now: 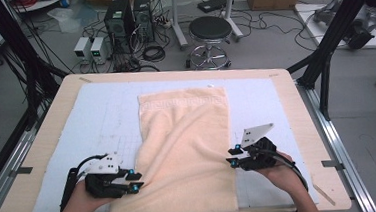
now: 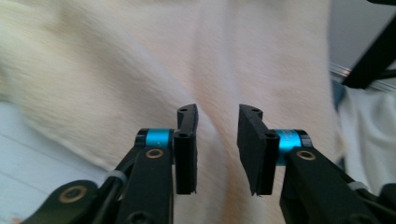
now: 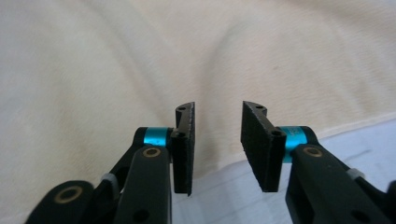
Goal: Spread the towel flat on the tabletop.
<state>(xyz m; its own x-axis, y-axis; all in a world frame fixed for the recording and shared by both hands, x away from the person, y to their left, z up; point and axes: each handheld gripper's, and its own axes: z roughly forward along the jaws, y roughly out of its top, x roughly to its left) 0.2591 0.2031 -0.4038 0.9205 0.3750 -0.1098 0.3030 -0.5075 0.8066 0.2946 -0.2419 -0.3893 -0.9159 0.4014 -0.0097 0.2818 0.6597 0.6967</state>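
A peach towel lies lengthwise down the middle of a pale blue mat, and its near end hangs over the table's front edge. My left gripper sits at the towel's left edge near the front, pointing right. In the left gripper view its jaws stand apart over the towel with nothing between them. My right gripper is at the towel's right edge, pointing left. In the right gripper view its jaws are parted above the towel's hem and the mat.
The mat covers most of a wooden table. Beyond the table stand a round stool, computer towers and loose cables on the floor. Black frame posts rise at the right.
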